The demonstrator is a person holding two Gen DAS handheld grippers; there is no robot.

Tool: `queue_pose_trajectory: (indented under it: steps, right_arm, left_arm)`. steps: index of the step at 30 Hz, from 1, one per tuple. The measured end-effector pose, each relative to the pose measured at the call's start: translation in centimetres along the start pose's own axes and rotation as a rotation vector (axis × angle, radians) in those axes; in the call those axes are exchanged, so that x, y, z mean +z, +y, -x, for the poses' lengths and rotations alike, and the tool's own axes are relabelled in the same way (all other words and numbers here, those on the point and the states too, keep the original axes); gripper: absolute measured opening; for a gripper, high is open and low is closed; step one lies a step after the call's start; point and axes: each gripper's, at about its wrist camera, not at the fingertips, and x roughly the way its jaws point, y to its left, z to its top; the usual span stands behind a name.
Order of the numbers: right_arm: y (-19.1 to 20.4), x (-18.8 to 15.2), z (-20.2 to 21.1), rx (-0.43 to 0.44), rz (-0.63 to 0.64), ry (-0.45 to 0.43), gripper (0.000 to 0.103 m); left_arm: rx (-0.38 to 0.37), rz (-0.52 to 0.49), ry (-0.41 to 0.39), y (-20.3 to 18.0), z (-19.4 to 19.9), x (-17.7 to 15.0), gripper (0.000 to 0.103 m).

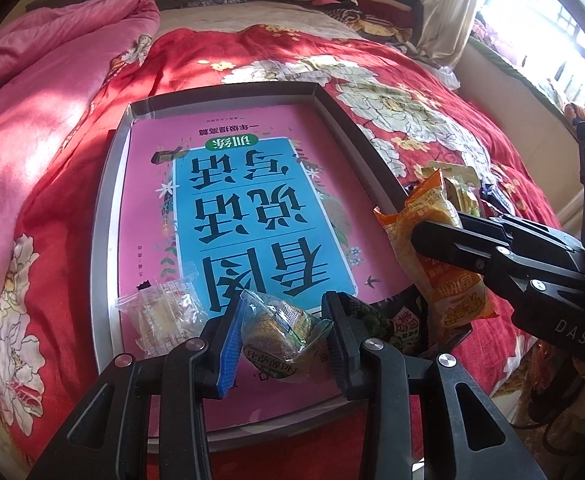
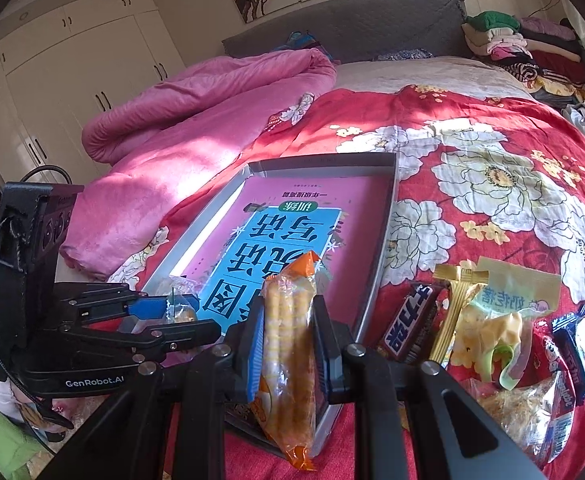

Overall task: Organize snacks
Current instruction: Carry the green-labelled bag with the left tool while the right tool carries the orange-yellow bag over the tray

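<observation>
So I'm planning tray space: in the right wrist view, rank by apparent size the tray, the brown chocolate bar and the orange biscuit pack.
1. tray
2. orange biscuit pack, though nearness inflates it
3. brown chocolate bar

Book cover point(image 1: 260, 216) – near edge hidden behind gripper fingers | orange biscuit pack point(image 2: 288, 360) – middle covered by pads | clear-wrapped snack point(image 2: 532, 412) cut off by frame edge | clothes pile point(image 2: 520, 48) too small to tell
</observation>
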Motion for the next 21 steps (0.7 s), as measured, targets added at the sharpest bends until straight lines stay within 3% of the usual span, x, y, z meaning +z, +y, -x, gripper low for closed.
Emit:
queue_pose_trajectory:
  steps: [11,21]
  right_arm:
    - [0.4,-0.8,-0.3,-0.017,0.026,0.018,0.022]
    - [0.7,-1.5,-0.7,0.025,0.009,0.054,0.024]
  left_arm:
    - [0.013,0.008,0.011,0.5,-0.3,-0.1,0.039]
    - [0.025,0.025,0.014,0.9,-0.4,-0.1,0.040]
